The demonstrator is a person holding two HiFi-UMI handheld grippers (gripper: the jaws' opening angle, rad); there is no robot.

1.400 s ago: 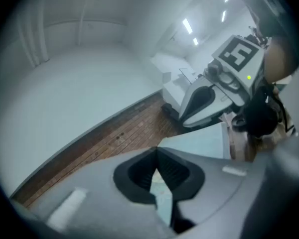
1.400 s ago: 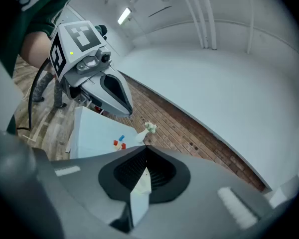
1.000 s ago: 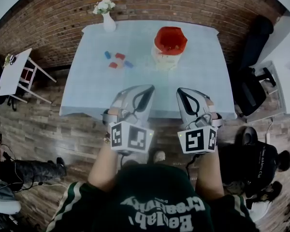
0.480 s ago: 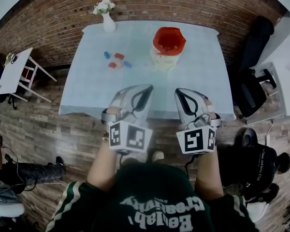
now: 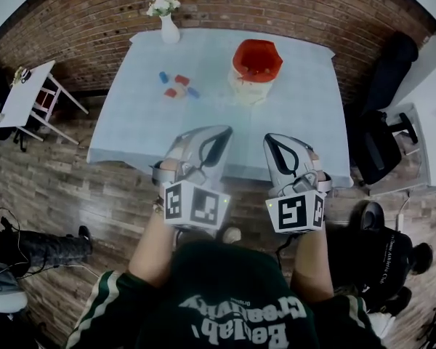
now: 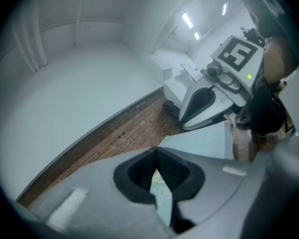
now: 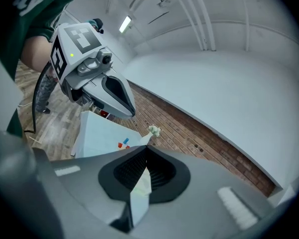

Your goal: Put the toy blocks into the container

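Several small red and blue toy blocks (image 5: 176, 86) lie in a cluster on the far left part of the light blue table (image 5: 145, 122). The red container (image 5: 256, 58) stands on the far middle of the table, on a pale base. Both grippers are held side by side over the table's near edge, well short of the blocks. My left gripper (image 5: 219, 133) is shut with nothing in it; its tips meet in the left gripper view (image 6: 156, 151). My right gripper (image 5: 273, 139) is likewise shut and empty (image 7: 145, 148), and the blocks (image 7: 123, 144) show far ahead of it.
A white vase with flowers (image 5: 167, 17) stands at the table's far left corner against the brick wall. A small white side table (image 5: 18, 100) is on the left and a black chair (image 5: 381, 147) on the right. Someone's legs (image 5: 36, 249) rest on the wooden floor at lower left.
Both grippers have stayed where they were, shut. Only the head view has shifted a little, so the table sits slightly differently in the picture.
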